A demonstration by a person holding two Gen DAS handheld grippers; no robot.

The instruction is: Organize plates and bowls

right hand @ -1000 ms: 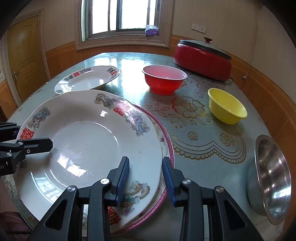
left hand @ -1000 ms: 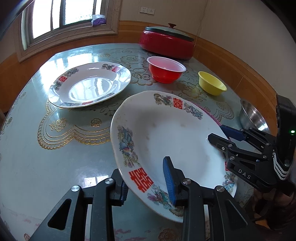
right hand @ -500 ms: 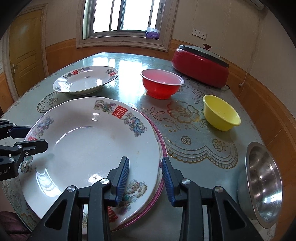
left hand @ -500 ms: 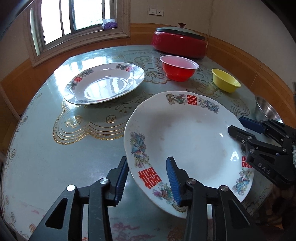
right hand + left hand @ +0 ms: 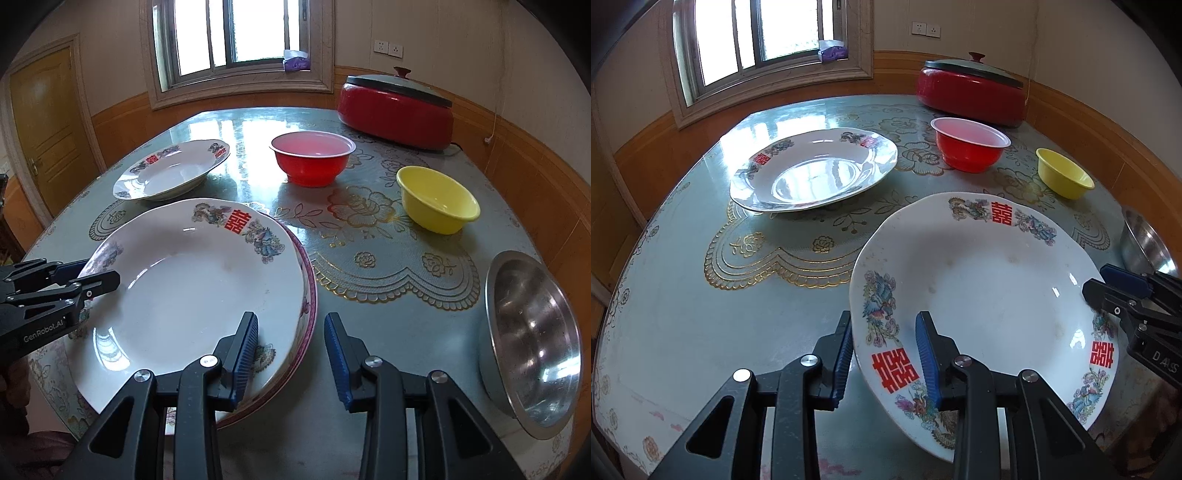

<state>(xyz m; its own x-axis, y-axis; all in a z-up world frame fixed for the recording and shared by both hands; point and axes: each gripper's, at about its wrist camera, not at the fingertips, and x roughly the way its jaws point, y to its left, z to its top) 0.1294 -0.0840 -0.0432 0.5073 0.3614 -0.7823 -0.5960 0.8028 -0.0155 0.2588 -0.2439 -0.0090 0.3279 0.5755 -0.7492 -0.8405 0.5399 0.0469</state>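
Note:
A white plate with red characters lies on a pink-rimmed plate at the table's near edge. My left gripper straddles its near-left rim. One pad is against the outer edge, the other is on the inner face, and the jaws are closing on it. My right gripper straddles both rims on the other side. Its left finger is over the white plate, and a strip of table shows between its right pad and the rims. A second white plate sits farther back on the left. The red bowl and yellow bowl stand beyond.
A steel bowl lies at the table's right edge, close to my right gripper. A red lidded cooker stands at the back right near the wall. The glossy green table has open surface on the left of the stacked plates.
The white plate has come down from a raised, tilted pose to lie on the pink-rimmed plate. The right gripper has drawn slightly away from the rims. The left wrist has tilted up.

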